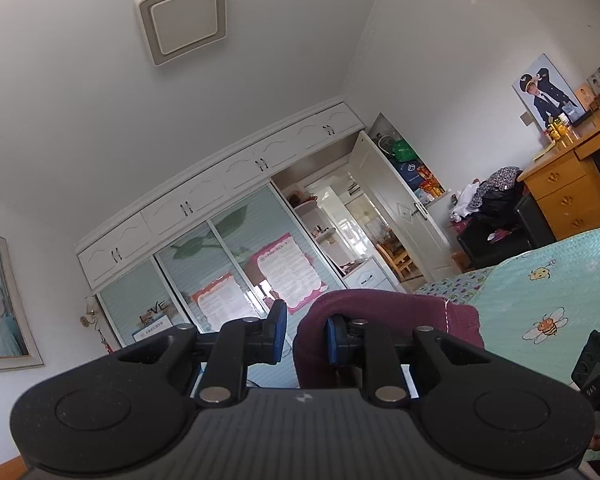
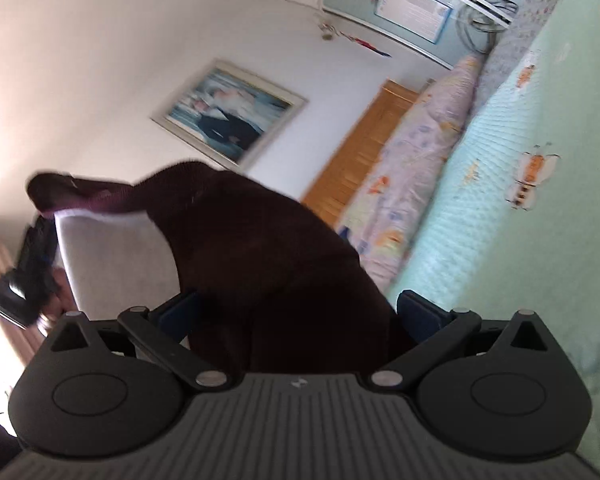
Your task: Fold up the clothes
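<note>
A bedroom lies around me: a white wardrobe [image 1: 220, 216] with pale sliding doors fills the far wall, a square ceiling light [image 1: 182, 16] sits overhead, and a wooden dresser [image 1: 572, 184] stands off to the right, past the bed [image 1: 560, 280] with its mint cover printed with bees. A framed wedding portrait [image 2: 230, 114] hangs on the white wall, and a rolled floral quilt [image 2: 416, 168] runs along the bed's edge against the wooden headboard [image 2: 364, 148].

My left gripper [image 1: 306, 330] points up toward the wardrobe. Its fingers [image 1: 278, 332] stand a little apart, and the maroon garment [image 1: 384, 320] is draped over the right-hand finger only — cloth wraps that pad while the gap between the two shows open air. A pale stitched hem runs down the fabric's right side. The cloth hangs above the bed, not lying flat on it.

My right gripper [image 2: 296, 316] has its fingers [image 2: 418, 314] spread wide, with the same garment [image 2: 260, 264] bunched between them, looking almost black against the light. It fills the space and spills over the gripper body; whether the pads truly pinch it I cannot tell. From there the fabric stretches left in a narrowing band to the other gripper [image 2: 28, 268], small and blurred near the frame's edge.
</note>
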